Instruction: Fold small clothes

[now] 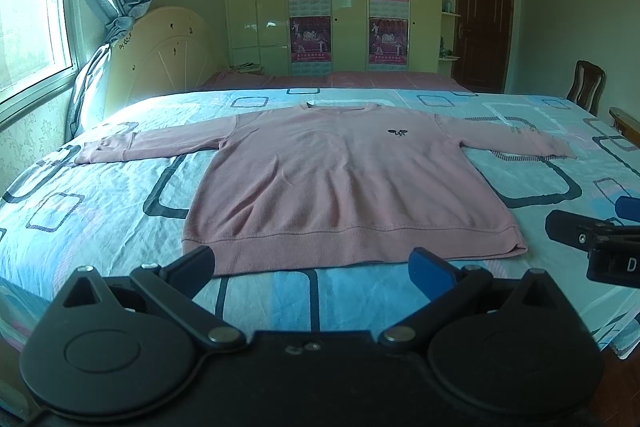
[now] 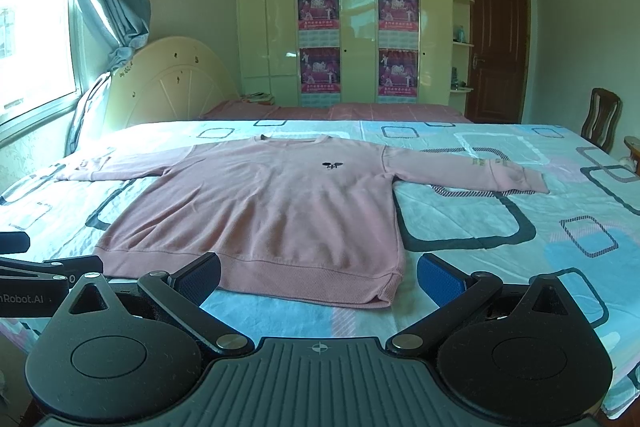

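Note:
A pink long-sleeved sweater [image 1: 340, 179] lies flat and face up on the bed, both sleeves spread out sideways, a small dark emblem on the chest; it also shows in the right wrist view [image 2: 264, 207]. My left gripper [image 1: 312, 263] is open and empty, just in front of the sweater's hem. My right gripper [image 2: 318, 275] is open and empty, in front of the hem's right corner. The right gripper also shows at the right edge of the left wrist view [image 1: 592, 235].
The bed [image 1: 100, 211] has a blue sheet with dark rounded squares. A headboard [image 2: 172, 87] and a pillow stand at the left. A wardrobe [image 2: 360, 27], a brown door [image 2: 498, 47] and a wooden chair [image 2: 604, 119] are behind.

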A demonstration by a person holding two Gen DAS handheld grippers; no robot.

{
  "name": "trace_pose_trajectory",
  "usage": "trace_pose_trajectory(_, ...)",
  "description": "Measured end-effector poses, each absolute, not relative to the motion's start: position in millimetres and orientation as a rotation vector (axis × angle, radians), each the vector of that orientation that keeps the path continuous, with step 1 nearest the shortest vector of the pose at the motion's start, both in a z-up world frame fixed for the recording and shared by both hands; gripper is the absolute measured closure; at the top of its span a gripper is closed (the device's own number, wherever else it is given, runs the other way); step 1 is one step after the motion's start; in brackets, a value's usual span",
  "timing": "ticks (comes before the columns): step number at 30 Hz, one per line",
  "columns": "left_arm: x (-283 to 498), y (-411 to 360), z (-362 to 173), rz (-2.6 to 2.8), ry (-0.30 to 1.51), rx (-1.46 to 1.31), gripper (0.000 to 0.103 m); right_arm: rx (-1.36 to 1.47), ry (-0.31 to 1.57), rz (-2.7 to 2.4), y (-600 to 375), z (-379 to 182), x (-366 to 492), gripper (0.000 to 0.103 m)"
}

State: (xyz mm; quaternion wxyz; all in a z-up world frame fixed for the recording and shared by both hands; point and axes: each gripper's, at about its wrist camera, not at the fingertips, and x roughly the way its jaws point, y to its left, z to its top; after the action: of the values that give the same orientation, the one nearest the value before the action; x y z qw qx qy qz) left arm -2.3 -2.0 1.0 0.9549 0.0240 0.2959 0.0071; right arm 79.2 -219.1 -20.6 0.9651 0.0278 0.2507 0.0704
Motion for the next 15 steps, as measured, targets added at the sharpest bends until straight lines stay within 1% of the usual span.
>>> trace_pose_trajectory(15, -1.1, -5.3, 2.2, 0.013, 0.603, 0.053, 0.001, 0.059, 0.506, 0.145, -221.1, -20.8, 79.2, 0.0)
